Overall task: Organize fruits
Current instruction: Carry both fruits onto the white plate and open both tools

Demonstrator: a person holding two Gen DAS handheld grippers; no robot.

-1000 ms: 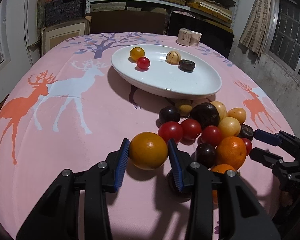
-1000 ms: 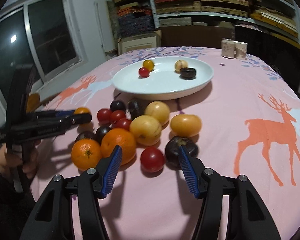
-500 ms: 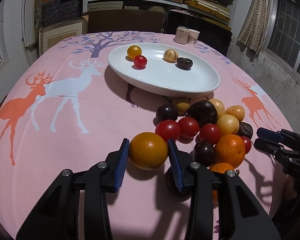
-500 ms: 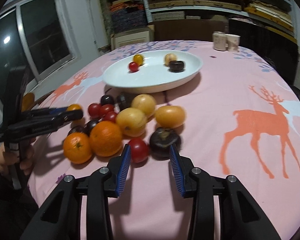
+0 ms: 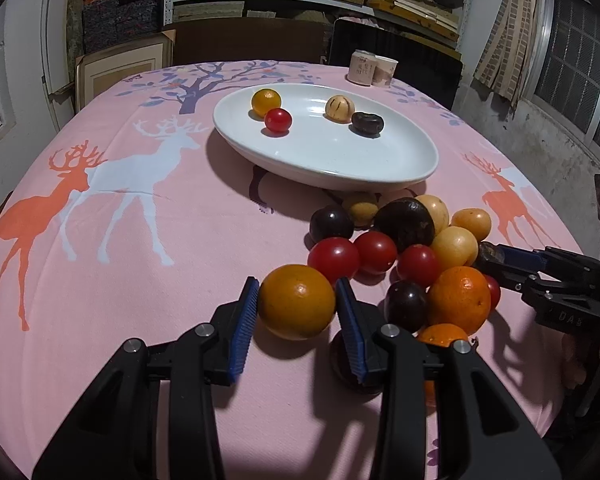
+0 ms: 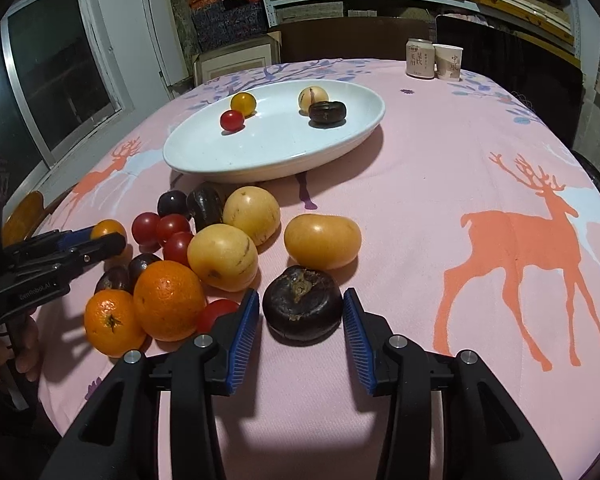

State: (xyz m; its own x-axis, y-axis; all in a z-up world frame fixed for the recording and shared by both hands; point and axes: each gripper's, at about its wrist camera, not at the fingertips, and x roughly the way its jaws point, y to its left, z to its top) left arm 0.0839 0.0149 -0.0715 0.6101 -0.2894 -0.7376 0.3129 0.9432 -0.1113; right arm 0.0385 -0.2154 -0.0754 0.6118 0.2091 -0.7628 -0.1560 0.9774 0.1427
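Our left gripper (image 5: 296, 308) fingers clasp an orange (image 5: 297, 301), lower centre, on the worktop (image 5: 140, 248) | right gripper (image 6: 300, 320) fingers spread, flanking the dark fruit (image 6: 302, 305) | only the right wrist view shows this fruit whole | both grippers held low, aimed at the white dish (image 6: 260, 160).

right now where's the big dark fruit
Right wrist view, centre bottom: the dark fruit sits on the cloth between the right claw's fingers, just below the yellow fruit.

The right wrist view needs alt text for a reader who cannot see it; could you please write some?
The right gripper brackets a dark round fruit on a pink deer-print tablecloth, jaws not quite touching. Left: piled oranges, tomatoes and yellow fruits; behind, a white plate holding four fruits.
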